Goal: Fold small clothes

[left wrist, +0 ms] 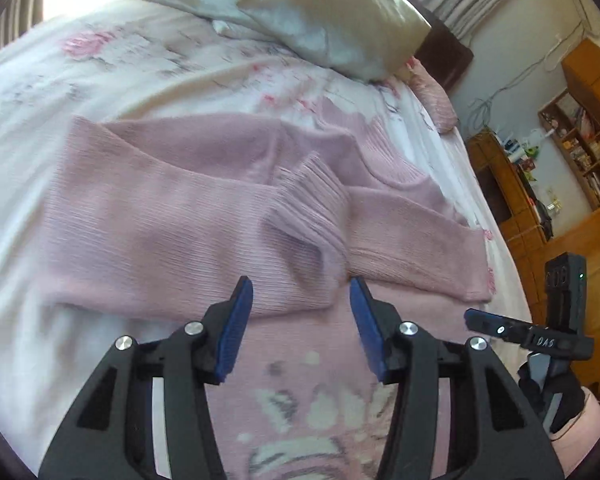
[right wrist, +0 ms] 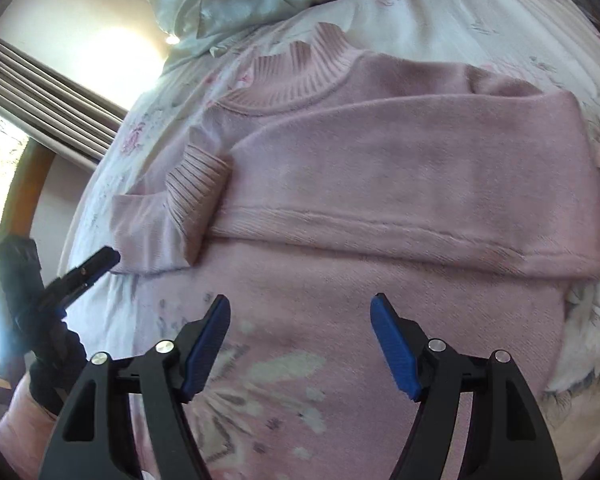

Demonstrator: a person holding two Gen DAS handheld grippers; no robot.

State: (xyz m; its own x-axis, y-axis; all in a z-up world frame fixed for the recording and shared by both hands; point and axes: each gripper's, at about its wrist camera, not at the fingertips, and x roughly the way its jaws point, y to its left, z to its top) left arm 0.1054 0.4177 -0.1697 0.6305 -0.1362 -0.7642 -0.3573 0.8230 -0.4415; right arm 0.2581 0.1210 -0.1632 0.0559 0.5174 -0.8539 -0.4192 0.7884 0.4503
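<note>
A pink sweater point(right wrist: 380, 184) lies flat on a bed with a floral sheet point(left wrist: 112, 64), filling the middle of both views. Both sleeves are folded across its chest. In the right wrist view the ribbed collar point(right wrist: 300, 76) sits at upper centre and a ribbed cuff point(right wrist: 198, 200) lies at centre left, over the end of the other sleeve. In the left wrist view the same cuff point(left wrist: 312, 208) stands slightly raised at the centre, just above the left gripper's point(left wrist: 302, 320) fingertips. A pale flower pattern on the sweater's lower part shows between the fingers in both views.

The left gripper hangs over the sweater with its blue pads moderately wide apart and nothing between them. The right gripper point(right wrist: 300, 332) hangs over the lower body of the sweater, spread wider, also empty.

Each gripper shows in the other's view: the right one point(left wrist: 500, 328) at the lower right edge, the left one point(right wrist: 88, 272) at lower left, held by a dark-gloved hand point(right wrist: 48, 364).

A pale satin pillow point(left wrist: 324, 12) lies at the top of the frame beyond the collar, with a pink pillow point(left wrist: 436, 96) further right. Wooden shelves point(left wrist: 580, 152) fill the right edge of the left view; a curtain point(right wrist: 52, 88) and window occupy the upper left of the right view.
</note>
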